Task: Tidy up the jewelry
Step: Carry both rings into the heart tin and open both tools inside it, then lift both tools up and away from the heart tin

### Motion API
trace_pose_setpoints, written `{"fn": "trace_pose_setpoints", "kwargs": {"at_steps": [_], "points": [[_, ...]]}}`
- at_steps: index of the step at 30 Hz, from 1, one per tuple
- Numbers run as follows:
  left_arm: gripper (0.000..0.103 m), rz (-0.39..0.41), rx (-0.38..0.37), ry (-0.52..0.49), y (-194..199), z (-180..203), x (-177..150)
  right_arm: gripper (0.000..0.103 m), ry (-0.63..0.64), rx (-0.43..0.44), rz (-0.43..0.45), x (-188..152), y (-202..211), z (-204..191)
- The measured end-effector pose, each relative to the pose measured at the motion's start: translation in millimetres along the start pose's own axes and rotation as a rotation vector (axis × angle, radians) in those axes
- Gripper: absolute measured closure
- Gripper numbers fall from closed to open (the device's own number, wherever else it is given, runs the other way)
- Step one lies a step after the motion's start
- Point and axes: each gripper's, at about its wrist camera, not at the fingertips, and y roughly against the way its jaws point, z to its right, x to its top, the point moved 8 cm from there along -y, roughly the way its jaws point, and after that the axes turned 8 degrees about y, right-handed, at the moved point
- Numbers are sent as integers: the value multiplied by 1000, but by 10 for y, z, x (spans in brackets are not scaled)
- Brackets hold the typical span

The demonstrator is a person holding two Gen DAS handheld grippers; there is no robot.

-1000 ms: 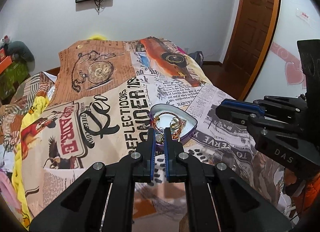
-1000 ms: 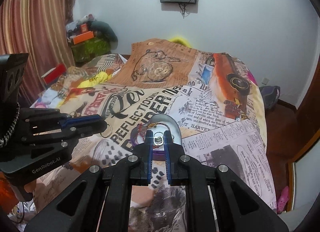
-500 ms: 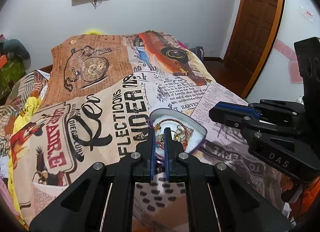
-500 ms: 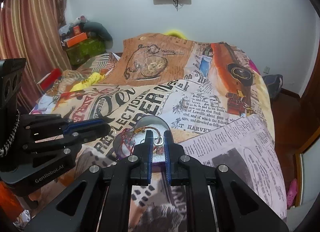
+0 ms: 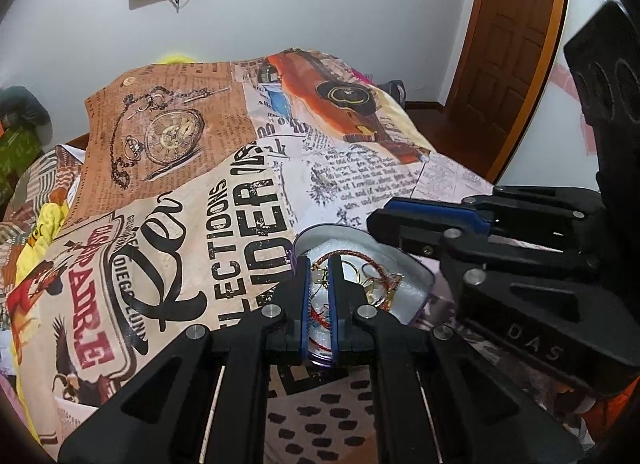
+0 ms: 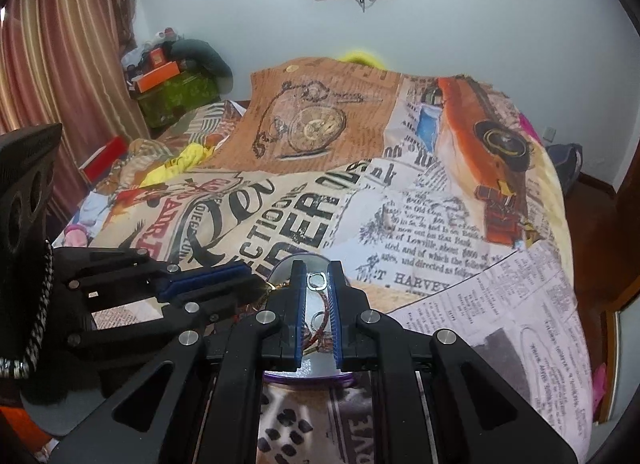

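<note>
Lying on the bed [image 5: 168, 248], the heart-shaped jewelry tin [image 5: 416, 276] sits directly under both grippers. Left gripper [image 5: 319, 284] and right gripper [image 6: 318, 288] hover over its tangled bracelets [image 5: 376, 280], each with a narrow gap, gripping nothing visible.

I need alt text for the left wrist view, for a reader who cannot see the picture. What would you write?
The left gripper, fingers a narrow gap apart, reaches over a small heart-shaped tray of jewelry, including a red cord bracelet, on a bed covered by a newspaper-print bedspread. The right gripper comes in from the right. A wooden door stands behind.
</note>
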Motion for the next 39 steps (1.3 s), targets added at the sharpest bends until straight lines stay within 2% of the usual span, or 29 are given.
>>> {"fn": "trace_pose_setpoints", "kwargs": {"at_steps": [14, 22, 26, 31, 39], "points": [[97, -18, -2, 5, -26, -47, -58, 94, -28, 57, -68, -106, -202, -14], [97, 10, 30, 23, 166, -144, -24, 92, -23, 54, -76, -110, -144, -40], [96, 30, 40, 46, 320, -206, 23, 91, -13, 40, -56, -59, -11, -62], [96, 79, 47, 64, 620, -214, 113, 80, -1, 14, -12, 23, 247, -103], [94, 205, 29, 59, 1329, -23, 260, 80, 31, -53, 106, 205, 935, -239]]}}
